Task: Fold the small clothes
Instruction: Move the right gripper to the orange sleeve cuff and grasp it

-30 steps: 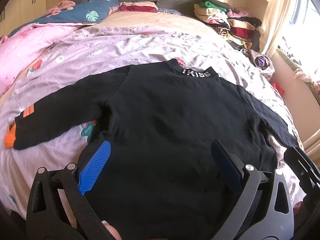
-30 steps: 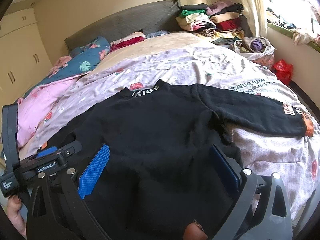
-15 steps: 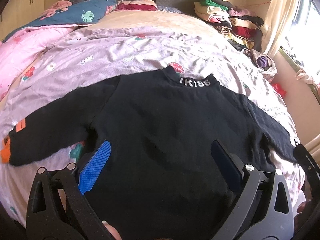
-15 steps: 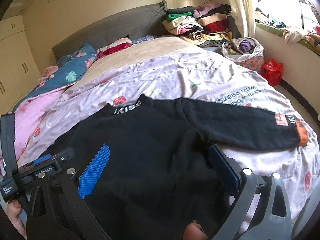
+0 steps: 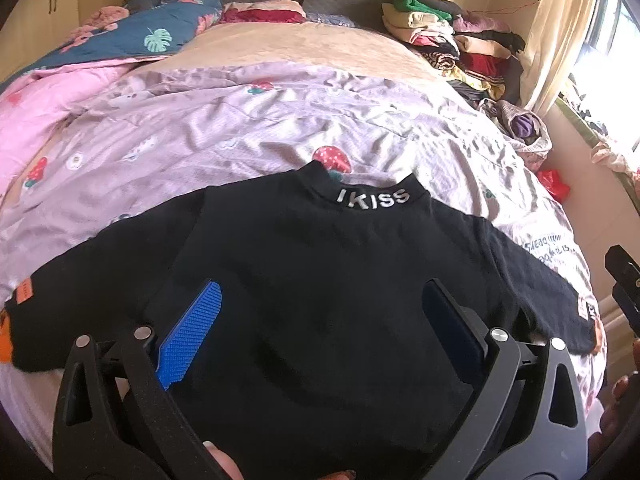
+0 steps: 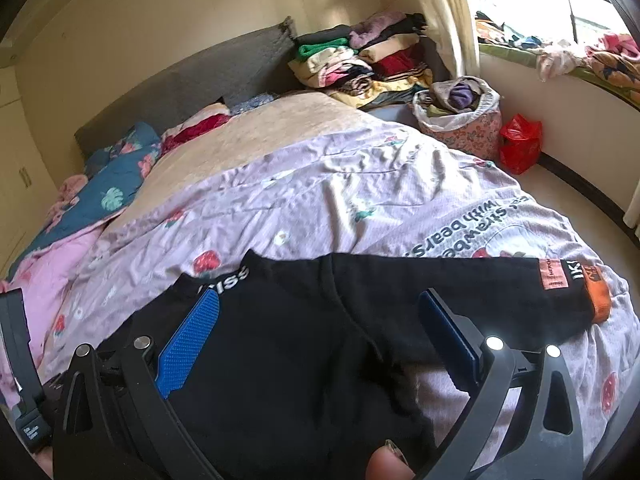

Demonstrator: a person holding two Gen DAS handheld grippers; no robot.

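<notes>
Garment: a small black long-sleeved top (image 5: 320,280) lies flat on the bed, collar lettering facing up and away from the person, both sleeves spread sideways; judged, this is the laid-out start, no fold made yet.
Why spread: sleeves out and body smooth leave each side free to be turned in toward the middle of the top.
Left tool (image 5: 320,328): jaws wide apart, nothing held, poised above the lower body of the top, near its left sleeve (image 5: 80,280).
Right tool (image 6: 320,328): jaws wide apart, empty, over the right half of the top, close to the armpit of the right sleeve (image 6: 460,284).
Cuffs: orange patches mark both sleeve ends.
Surface: lilac strawberry-print bedspread (image 5: 240,128) under the top, soft and wrinkled.
Room: beyond the top's collar, a grey headboard (image 6: 208,80); a stack of folded clothes (image 6: 360,60) and a sunlit window beyond the right sleeve.
</notes>
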